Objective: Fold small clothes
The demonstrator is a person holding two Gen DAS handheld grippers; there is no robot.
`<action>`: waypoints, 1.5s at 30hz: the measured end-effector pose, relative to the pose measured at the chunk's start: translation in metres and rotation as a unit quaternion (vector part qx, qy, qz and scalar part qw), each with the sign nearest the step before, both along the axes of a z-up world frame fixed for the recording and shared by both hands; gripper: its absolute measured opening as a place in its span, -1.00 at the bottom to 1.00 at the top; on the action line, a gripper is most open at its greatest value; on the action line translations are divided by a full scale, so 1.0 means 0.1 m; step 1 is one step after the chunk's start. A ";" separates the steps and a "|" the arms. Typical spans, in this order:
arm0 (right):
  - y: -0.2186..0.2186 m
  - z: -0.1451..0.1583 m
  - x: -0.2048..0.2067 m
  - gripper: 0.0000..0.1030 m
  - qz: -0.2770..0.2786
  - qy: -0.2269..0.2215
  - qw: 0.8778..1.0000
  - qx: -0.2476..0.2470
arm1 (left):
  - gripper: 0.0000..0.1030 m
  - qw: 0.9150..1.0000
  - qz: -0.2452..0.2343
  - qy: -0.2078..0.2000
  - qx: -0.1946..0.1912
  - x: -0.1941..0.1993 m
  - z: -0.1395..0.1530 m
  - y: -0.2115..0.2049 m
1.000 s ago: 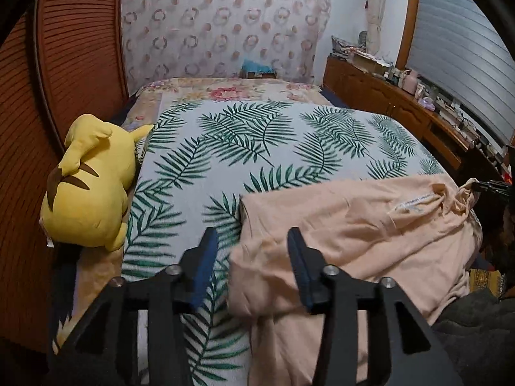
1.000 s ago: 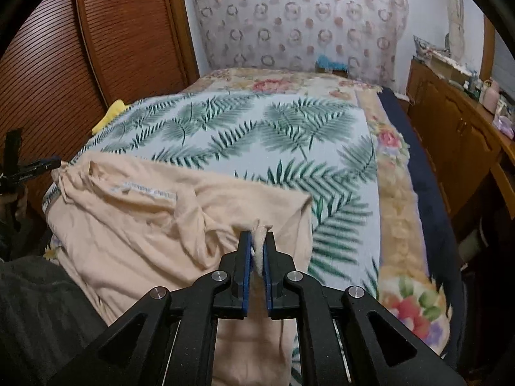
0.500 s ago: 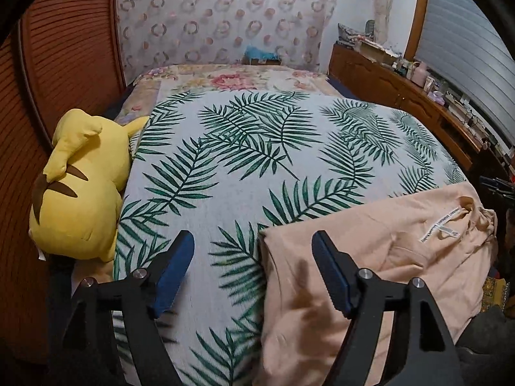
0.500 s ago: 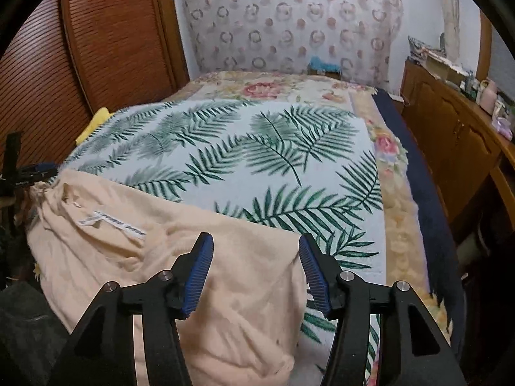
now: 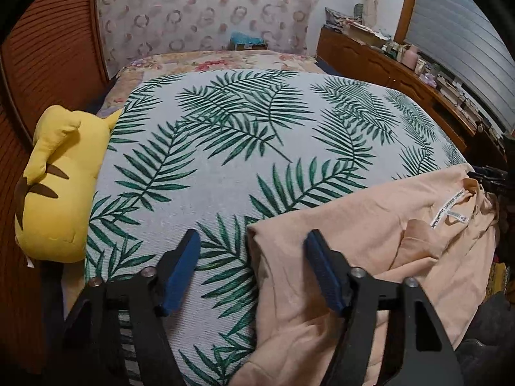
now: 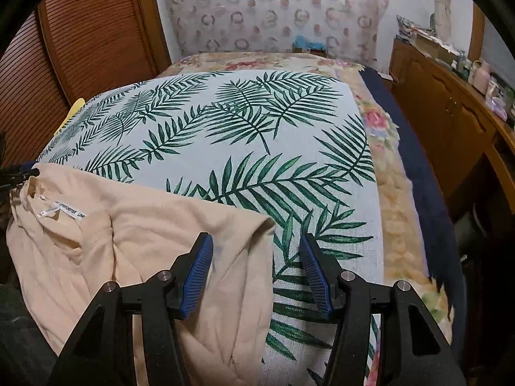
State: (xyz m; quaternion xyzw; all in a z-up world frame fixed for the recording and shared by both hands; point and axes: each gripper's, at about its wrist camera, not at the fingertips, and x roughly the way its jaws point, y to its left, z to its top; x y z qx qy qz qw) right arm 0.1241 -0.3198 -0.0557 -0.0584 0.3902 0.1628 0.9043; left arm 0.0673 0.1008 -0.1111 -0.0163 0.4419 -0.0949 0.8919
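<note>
Left gripper (image 5: pixel 251 270) nearest the lens – black frame, 2 blue ribbed pads, jaws closing but still apart. The left corner of the peach cotton garment (image 5: pixel 370 234) lies between them, pads not pressing on it – nothing grasped. Right gripper (image 6: pixel 256 270) same build, jaws spread and released; the garment's right corner (image 6: pixel 257 225) sits between the pads, the left pad over the cloth, no pinch.

Garment lies rumpled along the near edge of the bed, on the white cover with green palm-leaf print (image 5: pixel 225 148), hem draping off the near side. White care label (image 5: pixel 450 215) shows at the neckline, on the right in the left view and on the left in the right view.

Beside the cover's left edge, a yellow plush toy with brown stripes (image 5: pixel 61 186). Beyond the cover – floral beige quilt (image 6: pixel 389 193), navy sheet edge (image 6: pixel 421 173). Far end: patterned curtain (image 5: pixel 206 13). Wooden louvred doors (image 6: pixel 80 41) on the left, wooden cabinet (image 6: pixel 450 119) with clutter on the right.
</note>
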 end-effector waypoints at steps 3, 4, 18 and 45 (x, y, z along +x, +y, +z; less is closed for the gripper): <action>0.03 -0.01 0.00 0.13 0.007 -0.002 1.000 -0.002 | 0.00 1.000 -0.011 -0.002 0.003 0.00 0.01 -0.06; 0.04 -0.01 -0.01 0.13 0.013 -0.003 1.000 -0.004 | -0.13 1.000 -0.018 -0.003 0.003 0.00 0.01 -0.08; 0.24 0.04 -0.06 -0.74 0.074 -0.014 0.997 0.000 | -0.82 1.000 -0.020 -0.021 0.004 -0.07 0.07 -0.15; -0.02 2.45 -1.96 -0.80 0.129 -0.284 0.949 0.052 | -0.84 0.936 0.015 -0.352 0.021 -1.43 2.72 0.05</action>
